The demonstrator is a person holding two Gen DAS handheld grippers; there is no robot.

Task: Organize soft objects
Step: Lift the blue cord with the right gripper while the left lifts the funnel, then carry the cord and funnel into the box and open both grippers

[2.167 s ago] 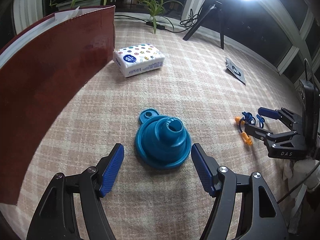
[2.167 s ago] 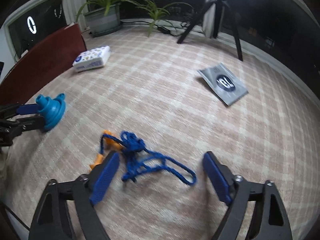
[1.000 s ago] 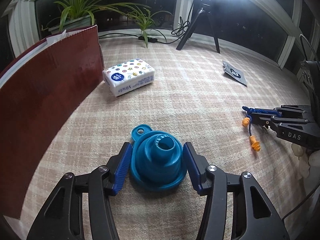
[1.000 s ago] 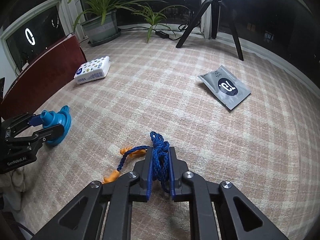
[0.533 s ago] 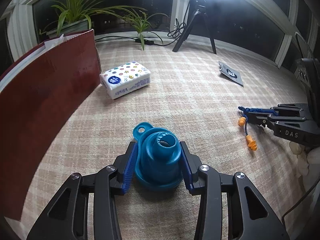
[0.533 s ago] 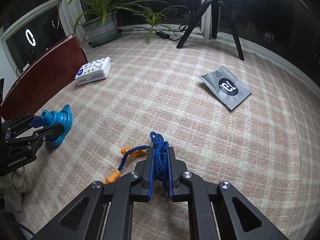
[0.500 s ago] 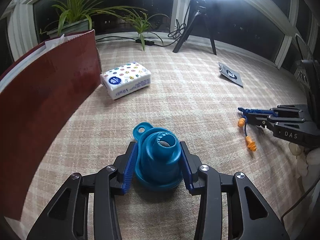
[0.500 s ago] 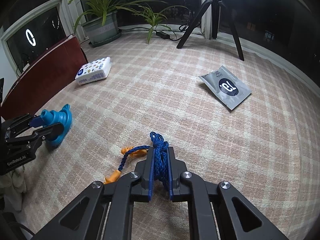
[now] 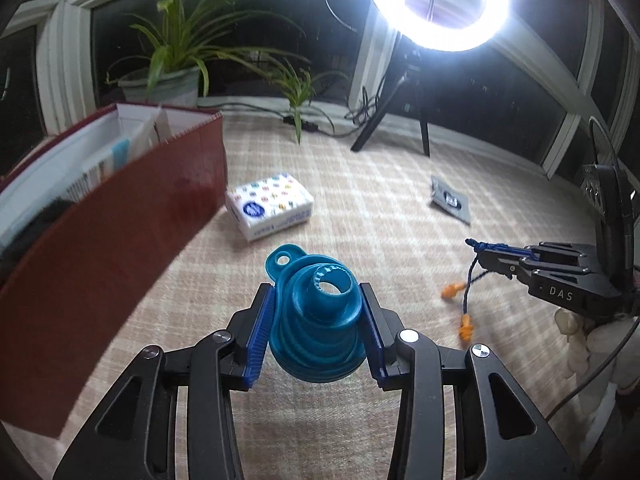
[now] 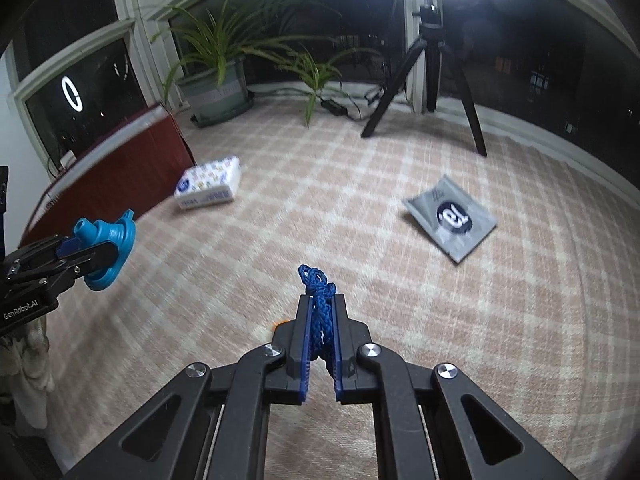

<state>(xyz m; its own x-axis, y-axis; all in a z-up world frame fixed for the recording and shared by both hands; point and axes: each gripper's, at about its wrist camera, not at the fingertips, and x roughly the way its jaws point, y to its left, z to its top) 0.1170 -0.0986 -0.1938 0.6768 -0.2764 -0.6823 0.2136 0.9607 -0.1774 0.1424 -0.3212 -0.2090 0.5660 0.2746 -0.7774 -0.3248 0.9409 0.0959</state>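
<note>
My left gripper (image 9: pixel 318 320) is shut on a teal collapsible funnel (image 9: pixel 320 320) and holds it above the carpet; it also shows in the right wrist view (image 10: pixel 106 246). My right gripper (image 10: pixel 322 308) is shut on the blue cord of a pair of orange earplugs (image 10: pixel 318 296). In the left wrist view the right gripper (image 9: pixel 486 254) holds the cord off the floor, and the orange plugs (image 9: pixel 464 326) hang below it. A white tissue pack (image 9: pixel 270 206) lies on the carpet beside a dark red box (image 9: pixel 100 248).
The red box is open at the top with papers inside (image 9: pixel 120 148). A grey sachet (image 10: pixel 452 218) lies on the carpet at the right. A ring light on a tripod (image 10: pixel 430 68) and potted plants (image 10: pixel 216 88) stand along the far window.
Both grippers have lifted: the funnel and the corded earplugs, on the carpet half a second ago, now hang clear of it. The views tilt up and the box interior comes into sight.
</note>
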